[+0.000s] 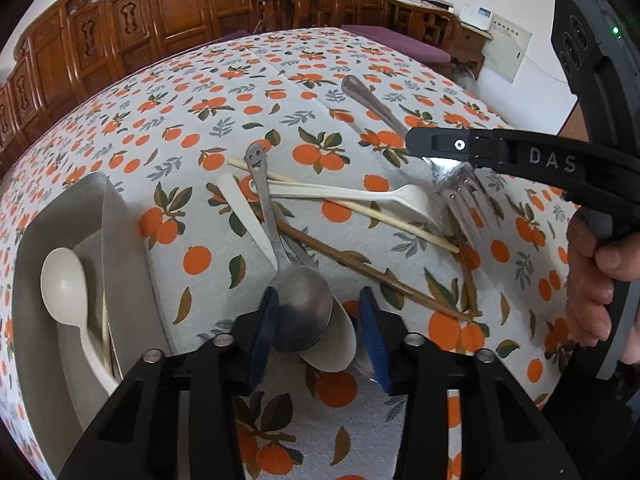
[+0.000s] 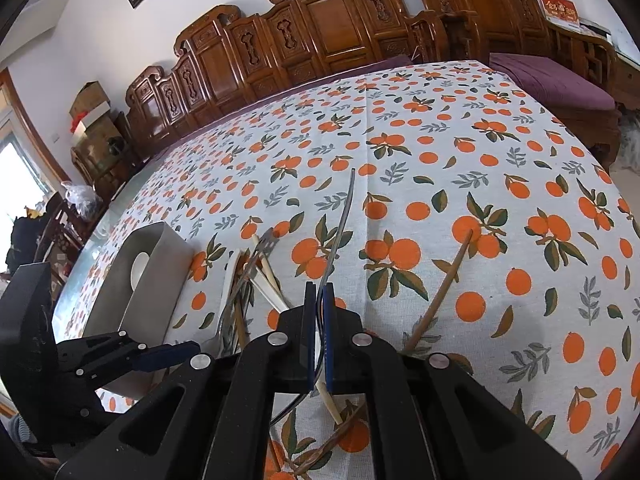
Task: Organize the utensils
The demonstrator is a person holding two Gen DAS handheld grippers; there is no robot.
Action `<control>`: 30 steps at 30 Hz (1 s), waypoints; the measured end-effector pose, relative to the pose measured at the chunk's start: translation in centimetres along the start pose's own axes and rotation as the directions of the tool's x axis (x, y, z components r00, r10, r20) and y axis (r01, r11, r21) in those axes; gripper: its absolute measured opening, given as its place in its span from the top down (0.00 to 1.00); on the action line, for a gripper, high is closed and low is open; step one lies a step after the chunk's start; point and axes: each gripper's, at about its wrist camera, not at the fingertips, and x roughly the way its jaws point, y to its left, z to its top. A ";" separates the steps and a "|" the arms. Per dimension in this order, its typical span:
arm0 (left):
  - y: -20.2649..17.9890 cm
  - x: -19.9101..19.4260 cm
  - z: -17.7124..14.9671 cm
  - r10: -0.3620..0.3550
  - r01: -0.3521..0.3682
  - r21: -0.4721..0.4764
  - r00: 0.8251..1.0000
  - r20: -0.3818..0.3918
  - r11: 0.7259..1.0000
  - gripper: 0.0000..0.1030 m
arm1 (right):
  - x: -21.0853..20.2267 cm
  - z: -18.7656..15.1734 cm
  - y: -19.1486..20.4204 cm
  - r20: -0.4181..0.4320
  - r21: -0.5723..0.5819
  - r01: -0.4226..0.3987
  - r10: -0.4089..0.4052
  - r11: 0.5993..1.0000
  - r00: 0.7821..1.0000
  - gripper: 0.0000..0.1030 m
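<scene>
On the orange-print counter (image 1: pixel 360 80), the right gripper (image 2: pixel 319 292) clenches the steel fork (image 1: pixel 460 188); the left gripper (image 1: pixel 318 312), jaws released, should straddle the steel spoon (image 1: pixel 300 308) squarely.

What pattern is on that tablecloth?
The tablecloth is white with oranges and green and grey leaves, clearest in the right wrist view.
</scene>
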 end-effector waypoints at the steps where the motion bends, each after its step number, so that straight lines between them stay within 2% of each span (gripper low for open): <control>1: 0.2 0.0 0.0 -0.005 0.005 -0.006 1.000 -0.002 1.000 0.68 | 0.0 0.0 0.0 0.000 0.000 0.000 0.000 1.000 1.000 0.96; 4: 0.5 -0.1 0.0 -0.027 0.026 -0.023 1.000 -0.005 0.999 0.76 | 0.1 0.0 0.1 -0.002 -0.001 0.000 0.000 1.000 1.000 0.96; 8: 1.2 -0.4 -0.1 -0.058 0.057 -0.054 0.998 -0.002 0.997 0.80 | 0.3 -0.1 0.3 -0.007 -0.009 0.001 -0.001 1.000 1.000 0.96; 13: 1.8 -1.0 0.0 -0.090 0.091 -0.083 0.996 0.020 0.992 0.93 | 0.6 -0.1 0.7 -0.012 -0.018 0.000 -0.001 1.000 1.000 0.96; 22: 2.7 -2.0 0.4 -0.087 0.091 -0.107 0.995 0.050 0.990 0.99 | 0.8 -0.2 0.8 -0.019 -0.024 0.001 -0.002 1.000 1.000 0.96; 30: 3.7 -3.1 0.8 -0.086 0.098 -0.132 0.992 0.094 0.986 0.99 | 0.8 -0.2 1.0 -0.021 -0.032 -0.003 0.002 0.999 1.000 0.96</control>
